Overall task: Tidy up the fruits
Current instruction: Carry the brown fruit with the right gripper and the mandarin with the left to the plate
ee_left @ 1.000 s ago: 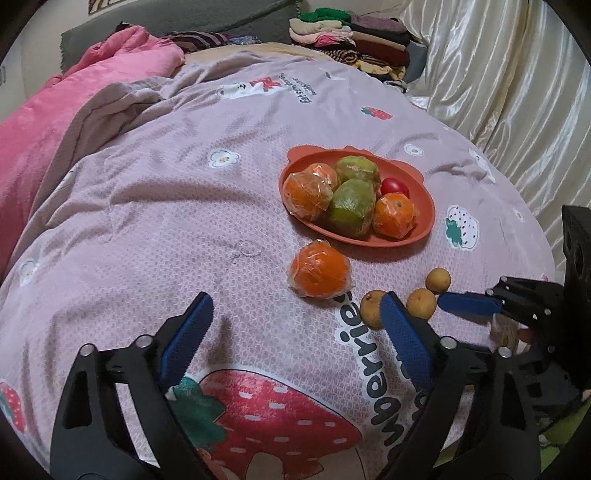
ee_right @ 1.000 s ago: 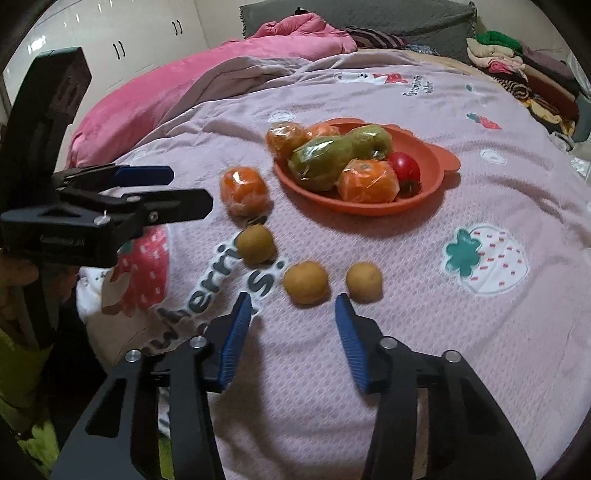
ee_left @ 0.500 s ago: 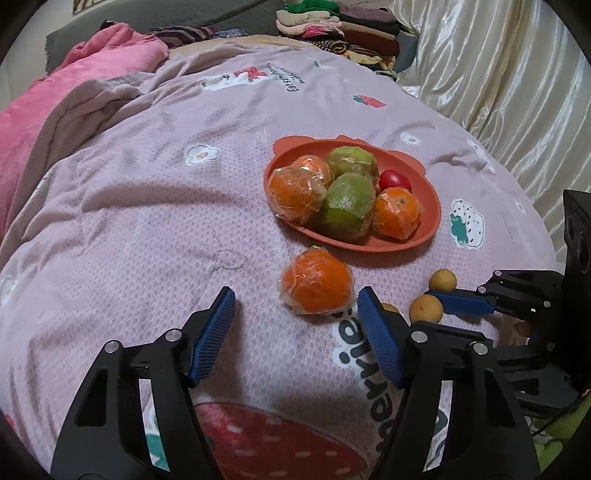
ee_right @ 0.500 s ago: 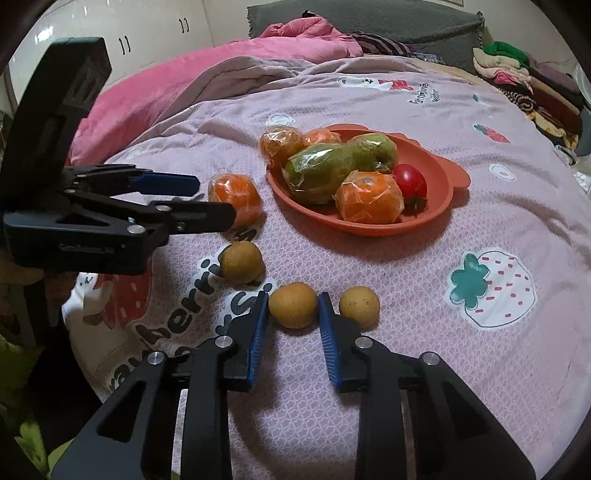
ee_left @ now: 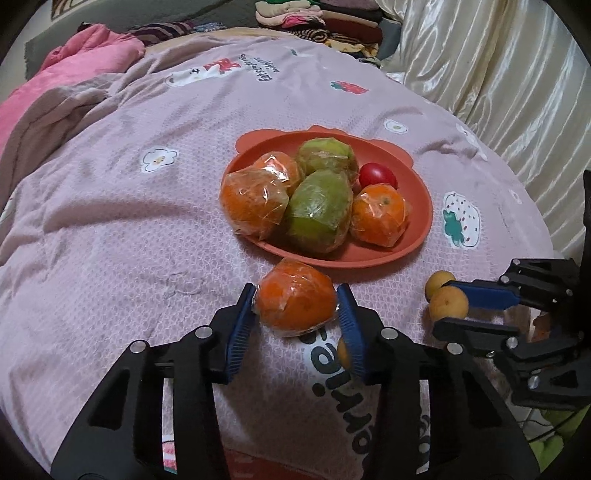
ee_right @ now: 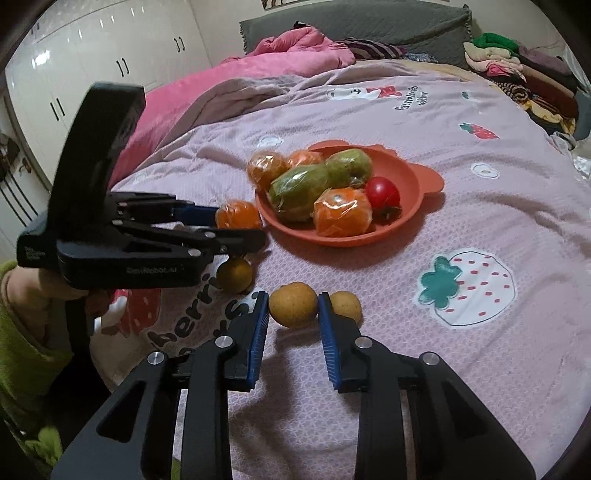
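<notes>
A plastic-wrapped orange (ee_left: 295, 306) lies on the bedspread just in front of the orange-red plate (ee_left: 421, 236). My left gripper (ee_left: 296, 290) straddles it, jaws closing, and both blue pads touch the wrap. My right gripper (ee_right: 293, 297) is shut on a small yellow-brown fruit (ee_right: 293, 306) on the spread. Two more small fruits (ee_right: 234, 273) (ee_right: 345, 304) lie beside it. The plate (ee_right: 413, 206) holds wrapped oranges, two wrapped green fruits and a red tomato (ee_right: 382, 192). In the right wrist view the left gripper (ee_right: 236, 225) reaches in from the left onto the orange (ee_right: 238, 214).
A pink duvet (ee_right: 288, 55) is bunched at the head of the bed. Folded clothes (ee_left: 317, 14) are stacked at the far corner, and a cream curtain (ee_left: 498, 92) hangs along the right. A hand in a green sleeve (ee_right: 22, 332) holds the left gripper at the bed's near edge.
The left gripper came forward and down over the wrapped orange, and its jaws narrowed onto it. The right gripper's jaws closed on the small fruit, then held still.
</notes>
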Demonstrator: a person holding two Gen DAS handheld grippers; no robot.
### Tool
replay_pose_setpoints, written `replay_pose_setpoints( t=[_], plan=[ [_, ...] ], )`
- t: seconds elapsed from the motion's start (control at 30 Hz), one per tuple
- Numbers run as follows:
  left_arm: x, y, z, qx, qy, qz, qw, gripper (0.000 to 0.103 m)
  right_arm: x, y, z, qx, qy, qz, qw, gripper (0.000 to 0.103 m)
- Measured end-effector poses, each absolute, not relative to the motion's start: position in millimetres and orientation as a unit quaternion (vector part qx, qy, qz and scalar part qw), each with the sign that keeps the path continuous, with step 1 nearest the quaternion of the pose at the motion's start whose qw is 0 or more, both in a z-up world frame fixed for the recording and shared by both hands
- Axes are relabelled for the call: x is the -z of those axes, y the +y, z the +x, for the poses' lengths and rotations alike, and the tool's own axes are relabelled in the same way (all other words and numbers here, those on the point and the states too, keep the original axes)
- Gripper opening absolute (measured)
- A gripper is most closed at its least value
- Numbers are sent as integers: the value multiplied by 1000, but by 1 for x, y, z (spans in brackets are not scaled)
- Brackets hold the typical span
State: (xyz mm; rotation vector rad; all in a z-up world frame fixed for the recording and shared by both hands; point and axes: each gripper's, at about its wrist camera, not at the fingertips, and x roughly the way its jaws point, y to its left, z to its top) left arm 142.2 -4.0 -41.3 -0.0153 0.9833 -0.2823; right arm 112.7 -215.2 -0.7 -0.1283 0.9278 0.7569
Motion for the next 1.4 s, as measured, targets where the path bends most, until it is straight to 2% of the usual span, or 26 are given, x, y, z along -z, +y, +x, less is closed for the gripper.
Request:
replay_pose_setpoints(
  t=[0.47, 0.83, 1.4],
  plan=[
    [5, -2, 135, 135, 438, -25, 889, 34, -19, -231, 128, -353, 412, -45, 839, 26],
    [-19, -21, 162, 146, 427, -12, 892, 34, -37, -245, 160, -341, 385, -51, 856, 26],
    [-9, -42, 210, 164, 457, -28, 874, 34, -32, -248, 184, -338, 380, -66, 859, 26]
  ],
)
